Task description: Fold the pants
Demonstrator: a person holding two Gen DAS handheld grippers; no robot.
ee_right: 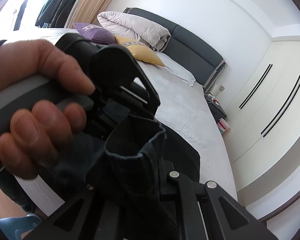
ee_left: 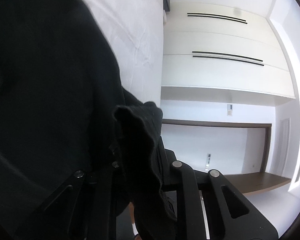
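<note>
The black pants [ee_left: 50, 80] hang lifted off the white bed sheet [ee_left: 134, 30] and fill the left of the left wrist view. My left gripper [ee_left: 138, 146] is shut on a bunched edge of the pants. In the right wrist view my right gripper [ee_right: 136, 160] is shut on another edge of the pants [ee_right: 134, 140]. The left gripper's body, held by the person's hand [ee_right: 36, 100], sits right in front of it, also holding the fabric. The fingertips of both grippers are hidden by cloth.
The bed [ee_right: 186, 112] carries a rolled duvet [ee_right: 134, 27], a purple pillow [ee_right: 94, 33], a yellow pillow [ee_right: 142, 52] and a white pillow [ee_right: 178, 70] near the dark headboard [ee_right: 190, 46]. A white wardrobe [ee_right: 270, 104] stands beyond a nightstand [ee_right: 216, 108].
</note>
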